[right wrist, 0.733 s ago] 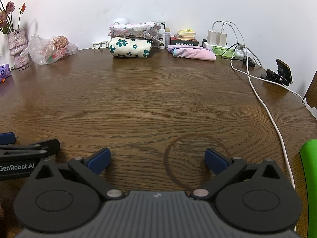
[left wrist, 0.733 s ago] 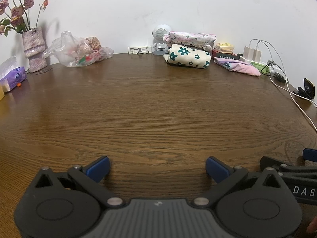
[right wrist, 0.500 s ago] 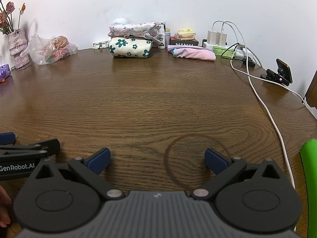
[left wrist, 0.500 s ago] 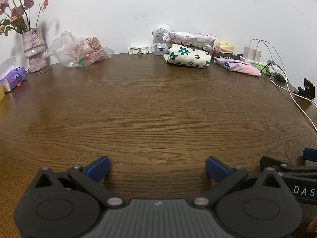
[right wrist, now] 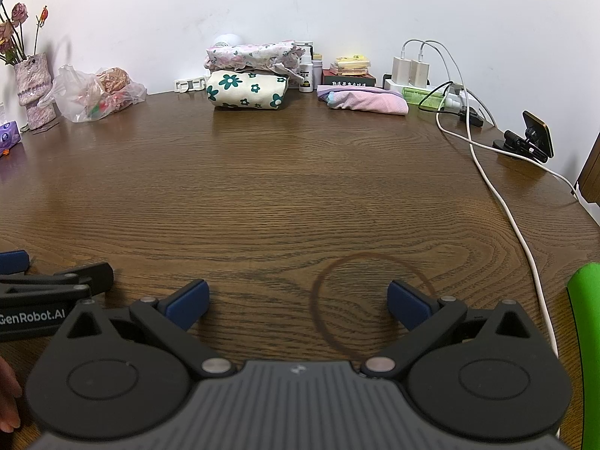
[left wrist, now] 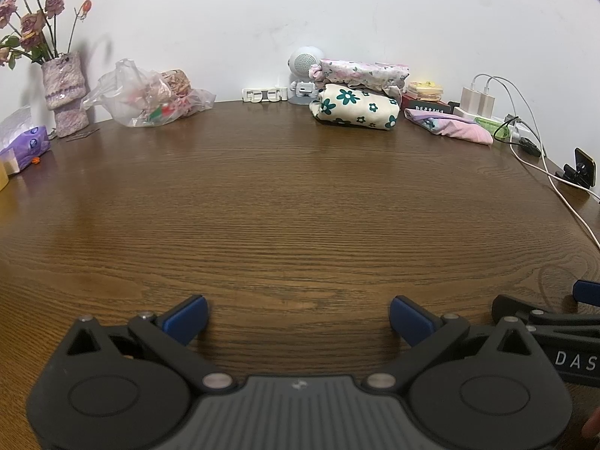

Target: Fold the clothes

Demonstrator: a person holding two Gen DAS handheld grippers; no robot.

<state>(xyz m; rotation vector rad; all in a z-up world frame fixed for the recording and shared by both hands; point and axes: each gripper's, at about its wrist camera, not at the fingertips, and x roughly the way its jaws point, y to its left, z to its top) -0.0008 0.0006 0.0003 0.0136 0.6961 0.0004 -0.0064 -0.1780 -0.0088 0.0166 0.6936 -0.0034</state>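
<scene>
Resting low at the bottom of the frame, left gripper (left wrist: 298, 318) and right gripper (right wrist: 298, 304) both spreading fingers wide and gripping nothing, probably waiting, with folded clothes (right wrist: 247, 90) sitting stacked at the upper middle on the table (right wrist: 281, 195).

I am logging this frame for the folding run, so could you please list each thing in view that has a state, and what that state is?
left gripper: open, empty, low over the table.
right gripper: open, empty.
green-flower garment: folded.
pink-flower garment: bundled, lying on the green-flower garment.
pink garment: folded flat.
plastic bag: slumped, full.
chargers: plugged in, cables attached.
</scene>
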